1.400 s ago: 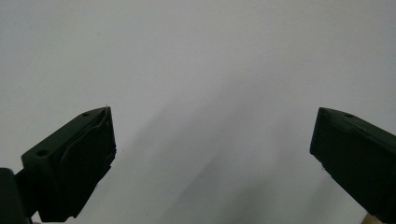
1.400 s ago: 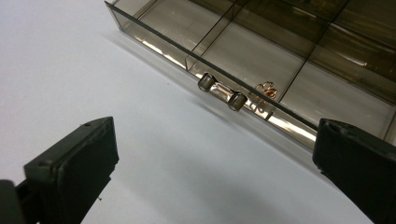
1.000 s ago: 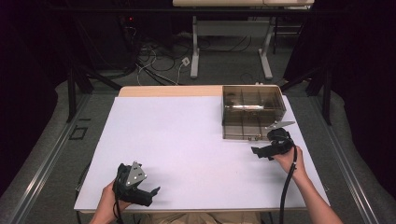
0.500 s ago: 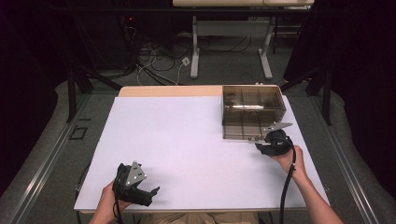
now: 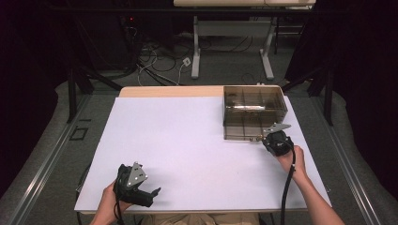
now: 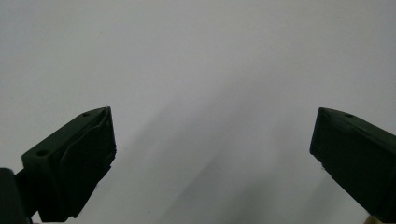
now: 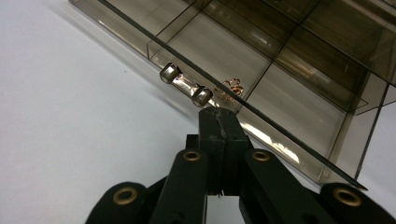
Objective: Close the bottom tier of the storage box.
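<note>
Right gripper (image 7: 219, 122): jaws just closed, pressed flat together, nothing visibly caught between. Just past the tips, a small glass fuse (image 7: 186, 85) with metal end caps, lying against the near outer wall of the smoky clear compartment box (image 7: 299, 56); touching the tips or not, impossible to tell. Inside that wall, beside the fuse, a small copper-coloured piece (image 7: 232, 88). Beneath, the white table (image 5: 187, 140). Well apart, at the near table edge, left gripper (image 6: 212, 140): jaws spread wide, empty, over bare white surface.

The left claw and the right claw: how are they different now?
The left claw is open, with nothing between its jaws; the right claw has just been closing and is shut, nothing visible between its jaws. The left hangs above bare white table; the right is at the brown box. Both are black.
</note>
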Tool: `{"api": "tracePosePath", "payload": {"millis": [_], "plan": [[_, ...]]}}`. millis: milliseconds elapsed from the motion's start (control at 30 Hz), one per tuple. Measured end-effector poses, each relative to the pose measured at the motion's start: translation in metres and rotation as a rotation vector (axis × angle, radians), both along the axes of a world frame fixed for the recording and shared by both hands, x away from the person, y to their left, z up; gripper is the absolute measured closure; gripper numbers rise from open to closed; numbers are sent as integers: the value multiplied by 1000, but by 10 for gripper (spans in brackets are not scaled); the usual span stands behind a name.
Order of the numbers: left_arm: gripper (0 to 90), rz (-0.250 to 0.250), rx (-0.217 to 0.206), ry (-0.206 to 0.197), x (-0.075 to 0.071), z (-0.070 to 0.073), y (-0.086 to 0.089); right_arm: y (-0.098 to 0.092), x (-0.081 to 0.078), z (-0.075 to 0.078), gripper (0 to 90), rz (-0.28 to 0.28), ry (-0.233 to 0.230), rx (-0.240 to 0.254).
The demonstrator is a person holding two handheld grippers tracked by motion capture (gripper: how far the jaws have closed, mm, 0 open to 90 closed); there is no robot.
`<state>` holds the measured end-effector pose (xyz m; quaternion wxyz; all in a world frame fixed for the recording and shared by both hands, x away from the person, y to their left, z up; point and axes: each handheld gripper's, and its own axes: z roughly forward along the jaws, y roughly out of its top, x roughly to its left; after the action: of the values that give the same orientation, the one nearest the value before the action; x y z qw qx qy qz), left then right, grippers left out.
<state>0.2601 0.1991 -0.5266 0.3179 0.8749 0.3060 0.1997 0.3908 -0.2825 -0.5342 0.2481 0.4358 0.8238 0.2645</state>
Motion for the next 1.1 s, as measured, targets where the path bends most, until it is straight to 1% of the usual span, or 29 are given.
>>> {"api": "tracePosePath", "payload": {"millis": [100,167,200,233,267,333,400,433,467,533,567,600,633,667,700,733,767,800,867,933,967,1033,1100], "plan": [[3,4,-1,-5,0,0,0,1,2,-2,900,10,-4,-31],[3,5,1,-5,0,0,0,3,3,-4,900,19,-10,-29],[2,4,3,-5,-1,0,0,3,4,-3,900,15,-7,-44],[3,-1,7,5,-1,1,1,5,4,-4,900,13,2,-41],[3,8,-1,-6,-2,0,0,5,5,-5,900,14,1,-44],[3,7,1,-9,-2,0,1,7,6,-6,900,10,5,-50],[3,4,15,-12,-1,1,2,8,8,-8,900,15,-2,-53],[3,2,11,-8,-1,1,2,8,9,-9,900,13,5,-53],[3,5,3,-2,-2,0,1,9,9,-9,900,3,8,-66],[3,5,4,-5,-1,0,1,10,10,-11,900,-4,11,-63],[3,5,3,-5,-1,0,1,10,12,-12,900,-3,-1,-64],[3,5,4,-7,-1,0,1,10,12,-12,900,-13,6,-68],[3,3,6,-6,-1,0,1,10,13,-12,900,-16,4,-67],[3,1,6,-1,-1,0,1,10,13,-13,900,-22,3,-66],[3,-1,8,2,0,0,1,10,14,-12,900,-26,11,-72],[3,1,8,5,-1,0,1,10,15,-14,900,-17,-3,-50],[3,5,6,0,-1,0,1,10,14,-13,900,-28,2,-63],[2,4,7,4,-1,0,1,11,15,-13,900,-29,-1,-72],[3,3,9,5,-1,0,1,12,16,-14,900,-33,0,-70],[3,0,7,-3,-1,0,1,12,17,-14,900,-40,-8,-71],[3,6,1,-2,-1,0,1,12,18,-14,900,-44,-9,-69],[3,6,2,-2,-1,0,2,12,19,-14,900,-46,-11,-78],[3,6,1,-2,-1,0,2,13,19,-14,900,-49,-12,-76]]}}
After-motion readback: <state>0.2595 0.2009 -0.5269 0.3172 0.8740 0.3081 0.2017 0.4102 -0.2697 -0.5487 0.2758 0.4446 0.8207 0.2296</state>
